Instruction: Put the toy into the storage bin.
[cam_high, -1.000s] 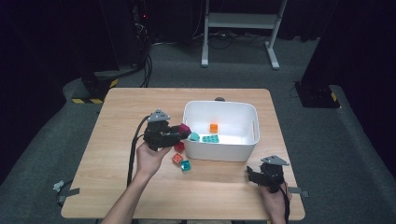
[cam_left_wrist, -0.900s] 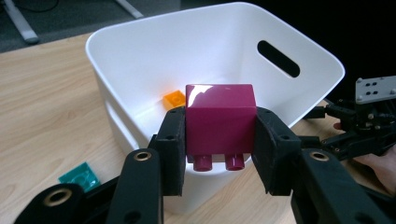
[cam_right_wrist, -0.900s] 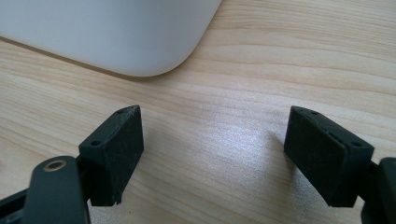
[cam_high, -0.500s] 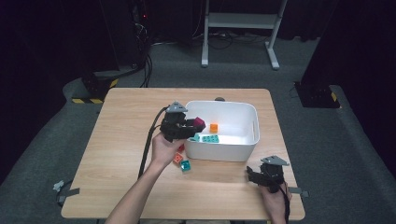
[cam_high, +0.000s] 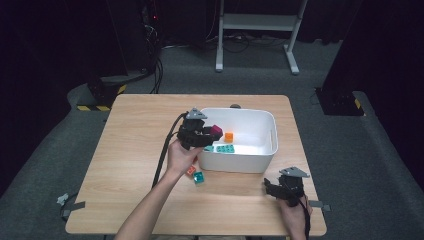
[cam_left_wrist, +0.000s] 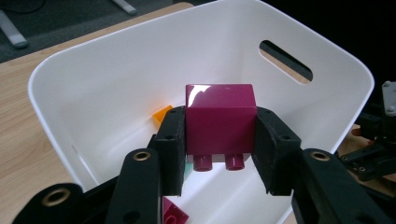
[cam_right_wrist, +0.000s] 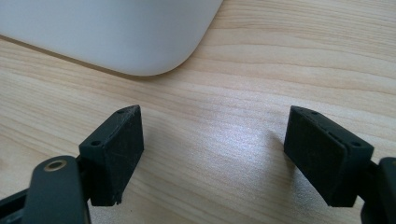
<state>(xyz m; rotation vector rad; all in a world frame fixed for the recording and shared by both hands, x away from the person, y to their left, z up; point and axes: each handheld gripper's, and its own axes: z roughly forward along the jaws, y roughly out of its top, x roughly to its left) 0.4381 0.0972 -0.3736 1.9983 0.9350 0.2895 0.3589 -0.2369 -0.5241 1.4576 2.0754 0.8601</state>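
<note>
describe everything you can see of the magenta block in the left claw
The magenta block is a glossy, plastic-looking toy brick, boxy with smooth faces, and two round studs point down toward the camera in the left gripper view. The left claw clamps it, one black pad on each side. It hangs in the air above the inside of the white bin, touching nothing else. In the high view it sits just over the bin's left rim.

Magenta block (cam_left_wrist: 220, 111): glossy cube with 2 studs pointing downward, clamped between the black pads above the white bin (cam_left_wrist: 112, 70); apparently tilted, though the high view is small.
</note>
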